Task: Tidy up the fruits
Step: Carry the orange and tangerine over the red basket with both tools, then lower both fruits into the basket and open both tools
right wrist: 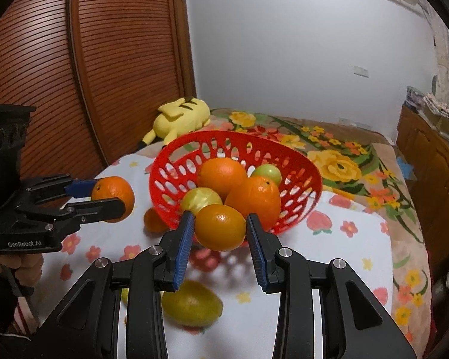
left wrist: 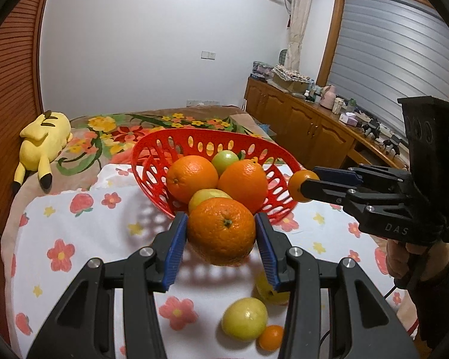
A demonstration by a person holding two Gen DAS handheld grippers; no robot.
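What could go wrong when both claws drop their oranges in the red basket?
The basket is tilted and already holds a pile, so the big orange in the left claw might roll back out. The right claw carries a small orange to the same spot, so the claws could bump. Loose fruit like the yellow one could get knocked.

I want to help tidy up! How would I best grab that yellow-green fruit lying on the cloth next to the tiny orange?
Probably come from above and pinch the yellow-green fruit across its widest part. It is round and lies loose on the flowered cloth, so a higher pinch could slip off. Put the fingers on the sides away from the small orange touching it.
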